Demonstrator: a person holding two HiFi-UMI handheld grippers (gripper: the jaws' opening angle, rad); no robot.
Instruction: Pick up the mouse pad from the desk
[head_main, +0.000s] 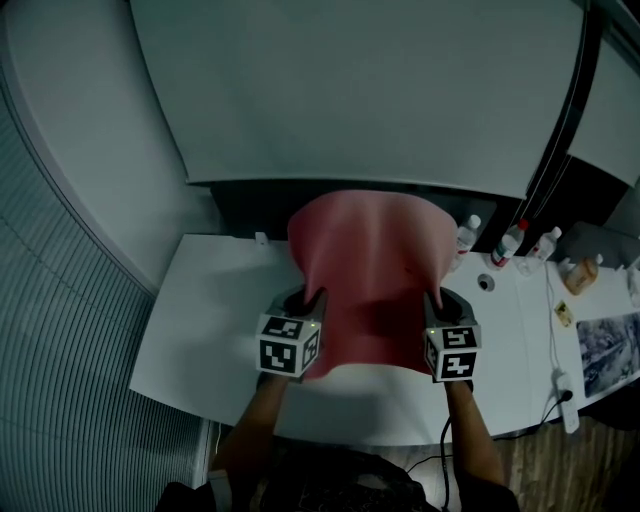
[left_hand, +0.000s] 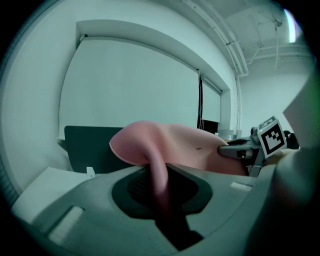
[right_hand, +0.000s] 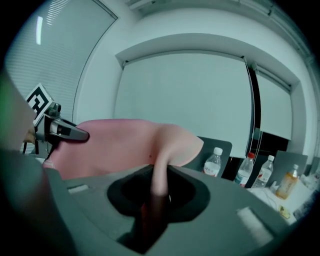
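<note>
Desk (head_main: 200, 330) with clear bottles (head_main: 510, 243), amber bottle (head_main: 580, 275)

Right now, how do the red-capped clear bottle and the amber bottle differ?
The red-capped clear plastic bottle is colourless; the amber bottle is orange-brown with a pale cap. The red-capped one stands closer to the pink mouse pad; the amber one farther right. Both stand upright on the white desk.

An office: a long white surface (head_main: 200, 330) beneath a drawn roller blind (head_main: 350, 90), drink bottles (head_main: 511, 245) and a power strip (head_main: 566, 402) toward its right edge
</note>
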